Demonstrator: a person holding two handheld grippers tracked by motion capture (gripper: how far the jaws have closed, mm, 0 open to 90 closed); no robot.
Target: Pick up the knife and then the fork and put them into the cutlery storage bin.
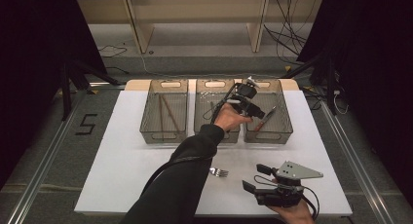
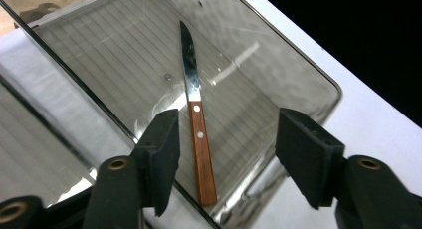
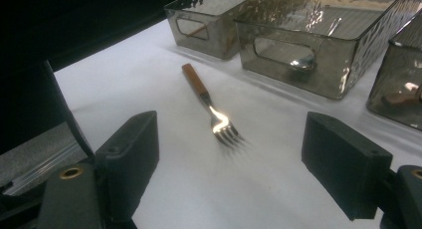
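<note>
White table (image 1: 122, 170): covered in a pale sheet; carries everything below.
Smoked plastic bins: three in a row at 12 o'clock on the table, long sides parallel, just beside one another.
Left bin (image 1: 164, 112): brown chopsticks lie along its floor.
Middle bin (image 1: 214, 98): a spoon bowl (image 3: 302, 63) shows through its handle cutout in the right gripper view.
Right bin (image 1: 281, 118): holds the knife; ribbed floor, rounded corners.
Left gripper (image 1: 258, 110): arm reaches from 6 o'clock up to the right bin; jaws spread apart above the bin, gripping nothing, pads clear of the knife on both sides.
Right gripper (image 1: 254, 177): at 5 o'clock on the table, held low by a hand at the near edge; jaws wide, nothing between them, pointed toward the fork.
Knife (image 2: 194, 97): flat on the right bin's floor, free of both grippers; wooden handle with two rivets toward the left gripper, blade tip pointing away.
Fork (image 3: 211, 107): on the bare table at 6 o'clock, wooden handle, tines toward the right gripper, untouched.
</note>
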